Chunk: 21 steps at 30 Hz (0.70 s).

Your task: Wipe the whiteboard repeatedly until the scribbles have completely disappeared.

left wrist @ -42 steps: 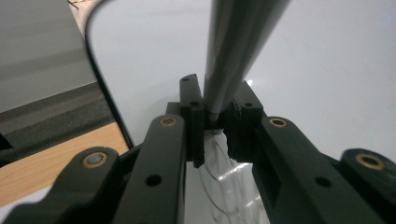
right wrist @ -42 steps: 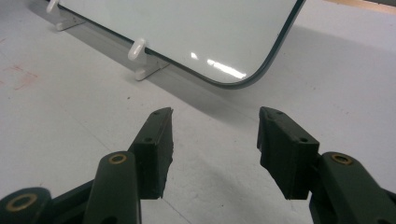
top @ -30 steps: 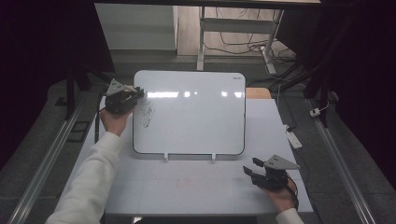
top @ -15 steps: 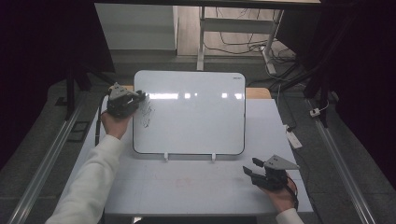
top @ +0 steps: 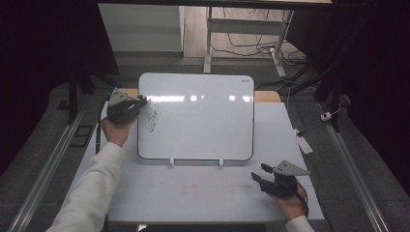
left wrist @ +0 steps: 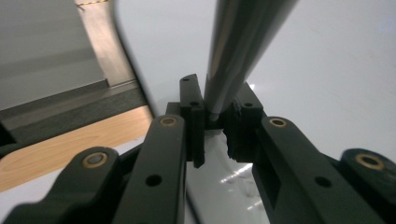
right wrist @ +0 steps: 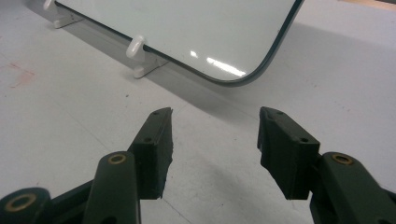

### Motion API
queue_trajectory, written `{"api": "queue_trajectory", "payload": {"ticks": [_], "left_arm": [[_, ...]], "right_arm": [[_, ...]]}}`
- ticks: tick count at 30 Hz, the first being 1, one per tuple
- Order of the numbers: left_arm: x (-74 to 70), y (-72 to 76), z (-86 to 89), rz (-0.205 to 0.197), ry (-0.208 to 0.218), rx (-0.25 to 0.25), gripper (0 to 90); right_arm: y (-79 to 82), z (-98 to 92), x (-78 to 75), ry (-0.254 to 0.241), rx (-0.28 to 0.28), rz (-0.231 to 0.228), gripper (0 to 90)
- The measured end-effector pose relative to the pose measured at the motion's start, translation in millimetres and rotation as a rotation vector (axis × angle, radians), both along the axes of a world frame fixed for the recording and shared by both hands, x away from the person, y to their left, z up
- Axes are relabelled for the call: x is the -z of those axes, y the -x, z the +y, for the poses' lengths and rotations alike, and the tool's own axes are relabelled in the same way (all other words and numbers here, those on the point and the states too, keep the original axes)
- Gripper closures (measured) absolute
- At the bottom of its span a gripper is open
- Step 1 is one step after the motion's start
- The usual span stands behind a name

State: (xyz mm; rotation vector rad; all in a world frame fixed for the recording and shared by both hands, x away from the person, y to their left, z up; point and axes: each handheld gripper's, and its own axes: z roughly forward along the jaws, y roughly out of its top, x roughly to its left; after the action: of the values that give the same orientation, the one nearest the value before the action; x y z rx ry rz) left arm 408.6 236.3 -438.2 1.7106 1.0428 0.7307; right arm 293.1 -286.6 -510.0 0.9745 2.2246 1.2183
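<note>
— Whiteboard (top: 203, 116) propped at the far middle of the table (top: 193, 193); left gripper (top: 139, 104) at the board's left edge, pinching a pen (left wrist: 238, 51).

— Any change over the last second?

— Gripper has slid down that edge a little. Scribbles (top: 151, 118) sit just beside it, so I judge writing is under way, early on.

— Pen tip touching the board?

— Cannot tell; the tip is hidden.

— Right side?

— Right gripper (top: 261, 175) rests near the table's near right corner, jaws spread, holding nothing, unmoved.
</note>
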Motion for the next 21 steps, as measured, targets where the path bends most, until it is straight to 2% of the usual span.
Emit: {"api": "queue_trajectory", "payload": {"ticks": [3, 5, 11, 15, 17, 19, 21], "left_arm": [[7.0, 4.5, -15.4, -0.002, -0.014, 0.041, 78.2], [7.3, 5.5, -22.3, -0.014, -0.035, 0.046, 78.1], [-0.8, -4.2, -23.6, -0.008, 0.004, 0.035, 78.2], [3.8, 0.6, -32.1, -0.006, -0.008, 0.065, 78.2], [7.9, 5.2, -32.5, -0.006, -0.011, 0.070, 78.1], [10.1, 7.0, -27.7, -0.004, 0.003, 0.066, 78.1], [8.7, 6.1, -20.2, -0.007, 0.019, 0.038, 78.1]], "right_arm": [[-0.1, 1.2, 0.8, 0.004, -0.006, 0.002, 44.7], [0.3, 1.9, 1.2, 0.007, -0.007, 0.003, 44.7], [0.6, 1.1, 0.1, 0.004, -0.004, -0.002, 44.7], [0.1, 0.5, 0.6, 0.004, -0.004, 0.000, 44.7], [0.0, 0.8, 1.1, 0.003, -0.006, 0.002, 44.7], [0.2, 1.3, 1.2, 0.006, -0.008, 0.001, 44.7], [0.3, 1.1, 1.0, 0.006, -0.007, 0.001, 44.7]]}}
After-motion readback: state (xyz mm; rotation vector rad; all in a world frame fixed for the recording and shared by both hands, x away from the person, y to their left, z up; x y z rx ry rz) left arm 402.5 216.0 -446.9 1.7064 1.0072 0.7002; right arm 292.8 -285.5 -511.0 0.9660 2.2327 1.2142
